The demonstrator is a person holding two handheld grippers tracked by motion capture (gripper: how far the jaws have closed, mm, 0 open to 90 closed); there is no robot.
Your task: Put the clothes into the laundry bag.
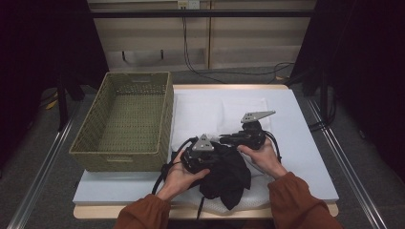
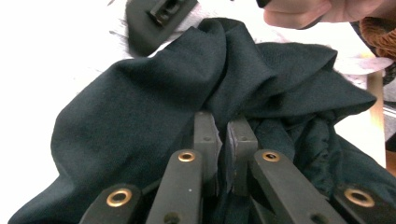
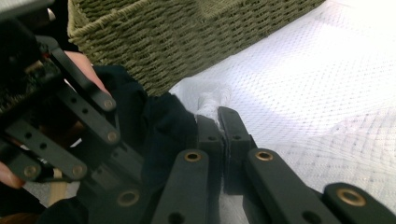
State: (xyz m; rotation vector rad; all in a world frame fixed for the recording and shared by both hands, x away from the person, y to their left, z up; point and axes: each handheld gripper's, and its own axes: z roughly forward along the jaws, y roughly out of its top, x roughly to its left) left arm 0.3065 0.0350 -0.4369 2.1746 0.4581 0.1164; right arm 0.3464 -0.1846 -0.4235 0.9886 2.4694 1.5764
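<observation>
Nearest the worktop's front edge, two hands in rust-orange sleeves each hold one gripper, and between them lies one dark cloth [image 1: 228,174], crumpled in a heap, part of it hanging toward the front edge. Under and beyond the cloth lies one white mesh-textured sheet [image 1: 217,110], spread over the middle of the white worktop [image 1: 305,143].

The left gripper [image 1: 216,153] sits at the cloth's left upper edge. In the left gripper view its fingers [image 2: 206,135] are pressed nearly together with only a thin slit between them, their tips buried in a fold of the dark cloth [image 2: 154,102], pinching it. The right hand [image 2: 308,10] shows at the top of that view, just beyond the cloth.

The right gripper [image 1: 224,139] lies just behind the cloth, pointing left. In the right gripper view its fingers [image 3: 233,128] are closed against each other on a small raised tuft of the white sheet [image 3: 299,84], with the dark cloth [image 3: 163,126] touching the left finger. The left gripper [image 3: 60,116] and the left hand [image 3: 84,65] show close beside it.

Farther back on the left stands one woven olive-green basket [image 1: 90,138], rectangular, its right wall just beside the white sheet.
</observation>
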